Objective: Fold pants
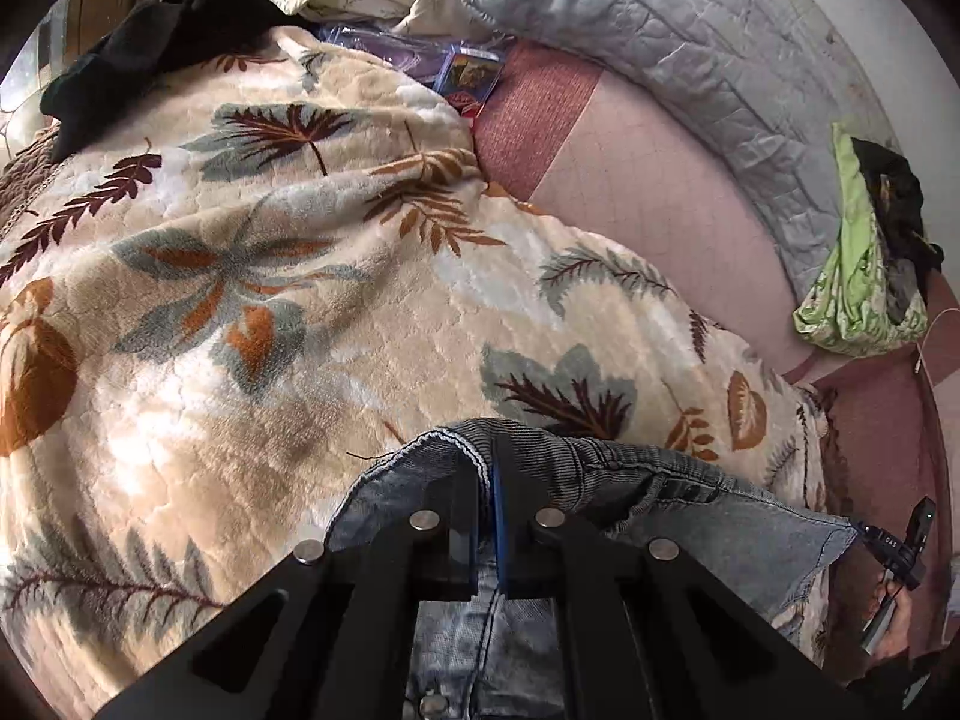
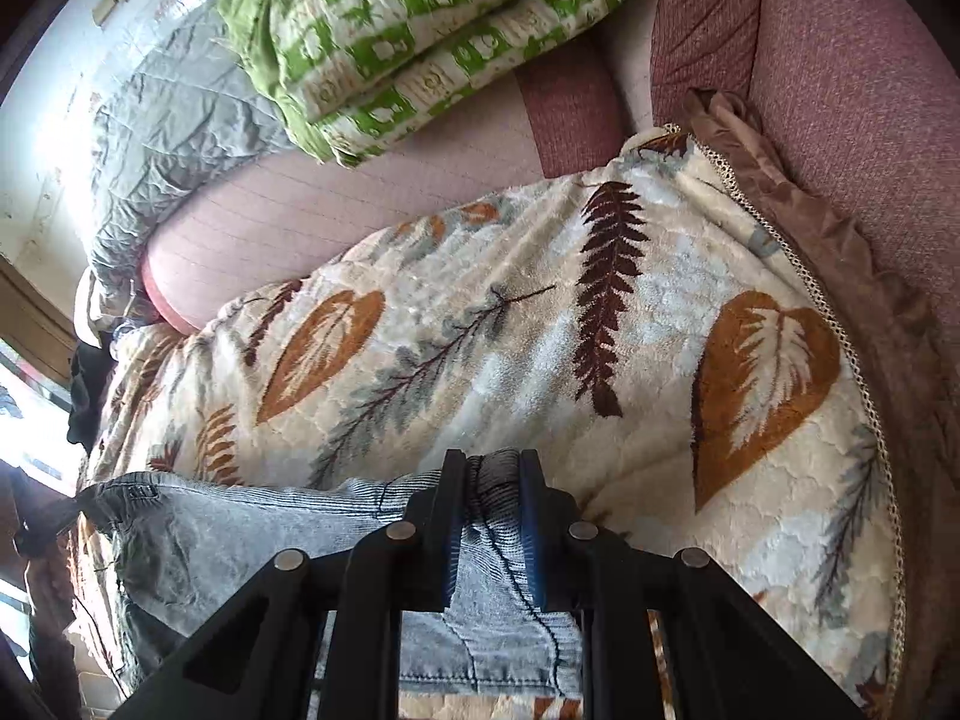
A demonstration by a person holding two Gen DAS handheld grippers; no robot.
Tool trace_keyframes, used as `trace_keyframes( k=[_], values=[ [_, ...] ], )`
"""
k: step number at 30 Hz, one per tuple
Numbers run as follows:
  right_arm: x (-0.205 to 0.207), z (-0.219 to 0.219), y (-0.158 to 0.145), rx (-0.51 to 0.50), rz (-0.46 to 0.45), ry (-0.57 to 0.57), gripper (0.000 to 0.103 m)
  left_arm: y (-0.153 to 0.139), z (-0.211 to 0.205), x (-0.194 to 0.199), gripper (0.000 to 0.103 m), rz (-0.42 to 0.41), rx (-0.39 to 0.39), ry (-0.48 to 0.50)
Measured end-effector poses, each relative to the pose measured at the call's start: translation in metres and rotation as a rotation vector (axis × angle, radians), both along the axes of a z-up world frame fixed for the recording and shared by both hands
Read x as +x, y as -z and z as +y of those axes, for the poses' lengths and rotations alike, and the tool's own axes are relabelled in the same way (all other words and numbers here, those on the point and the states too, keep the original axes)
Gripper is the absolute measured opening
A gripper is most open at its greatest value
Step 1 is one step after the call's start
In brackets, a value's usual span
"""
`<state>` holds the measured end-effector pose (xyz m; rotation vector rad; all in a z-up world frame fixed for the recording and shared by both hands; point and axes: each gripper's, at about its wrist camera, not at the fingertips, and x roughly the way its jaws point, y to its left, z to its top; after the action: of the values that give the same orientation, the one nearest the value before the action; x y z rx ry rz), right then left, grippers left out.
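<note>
Light blue denim pants (image 1: pixel 708 516) lie across a cream leaf-print blanket (image 1: pixel 300 300) on a bed. My left gripper (image 1: pixel 489 468) is shut on the ribbed grey waistband of the pants at one end. My right gripper (image 2: pixel 492 468) is shut on the same waistband at its other end; the pants (image 2: pixel 252 528) stretch away to the left in the right wrist view. The right gripper and the hand that holds it (image 1: pixel 900 552) show at the far right edge of the left wrist view. The legs of the pants hang below, out of sight.
A pink mattress (image 1: pixel 648 204), a grey quilt (image 1: pixel 690 30) and a green patterned cloth (image 1: pixel 852 276) lie beyond the blanket (image 2: pixel 540 330). Black clothing (image 1: pixel 150 42) sits at the far left. A green-white comforter (image 2: pixel 408 30) and a brown frill (image 2: pixel 840 240) show in the right wrist view.
</note>
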<state>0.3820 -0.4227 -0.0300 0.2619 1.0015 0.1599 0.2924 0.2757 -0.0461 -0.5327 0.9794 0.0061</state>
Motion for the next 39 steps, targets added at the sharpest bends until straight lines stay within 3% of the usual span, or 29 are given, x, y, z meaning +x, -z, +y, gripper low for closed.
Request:
trace_keyframes(
  k=[6,10,13,18,21,24,26,28,30,32,34,37,39],
  values=[
    [-0.089,-0.007,-0.035,0.046,-0.084,-0.013,0.018,-0.040,0.004,-0.092,0.004,-0.098,-0.031,0.010],
    [-0.159,-0.019,-0.034,0.072,-0.104,-0.008,0.018,-0.044,0.001,-0.165,0.004,-0.121,-0.029,0.045],
    [-0.207,-0.023,-0.013,0.069,-0.073,-0.020,0.018,-0.027,-0.001,-0.211,0.004,-0.091,-0.037,0.067],
    [-0.262,-0.029,0.045,0.089,0.039,-0.011,0.018,0.026,-0.008,-0.247,0.004,0.053,0.005,0.088],
    [-0.272,-0.030,0.069,0.078,0.085,0.001,0.018,0.037,-0.011,-0.252,0.005,0.075,0.022,0.085],
    [-0.279,-0.033,0.063,0.092,0.058,0.014,0.018,0.034,-0.007,-0.253,0.007,0.057,0.012,0.071],
    [-0.279,-0.028,0.060,0.050,0.057,-0.009,0.018,0.039,-0.007,-0.250,0.007,0.099,0.032,0.084],
    [-0.276,-0.022,0.067,-0.016,0.111,-0.035,0.020,0.046,-0.007,-0.251,0.008,0.135,0.034,0.092],
    [-0.277,-0.026,0.072,-0.046,0.135,-0.017,0.040,0.048,-0.006,-0.255,0.013,0.155,0.044,0.086],
    [-0.279,-0.033,0.069,-0.033,0.150,0.018,0.046,0.044,0.000,-0.260,0.030,0.172,0.037,0.051],
    [-0.282,-0.036,0.055,-0.027,0.107,0.032,0.046,0.031,0.004,-0.264,0.032,0.150,0.065,0.029],
    [-0.276,-0.039,0.037,0.019,0.064,0.039,0.046,-0.002,-0.002,-0.267,0.033,0.066,0.168,0.014],
    [-0.262,-0.039,0.033,0.065,0.059,0.047,0.046,-0.022,-0.015,-0.266,0.040,-0.011,0.192,0.030]
  ],
)
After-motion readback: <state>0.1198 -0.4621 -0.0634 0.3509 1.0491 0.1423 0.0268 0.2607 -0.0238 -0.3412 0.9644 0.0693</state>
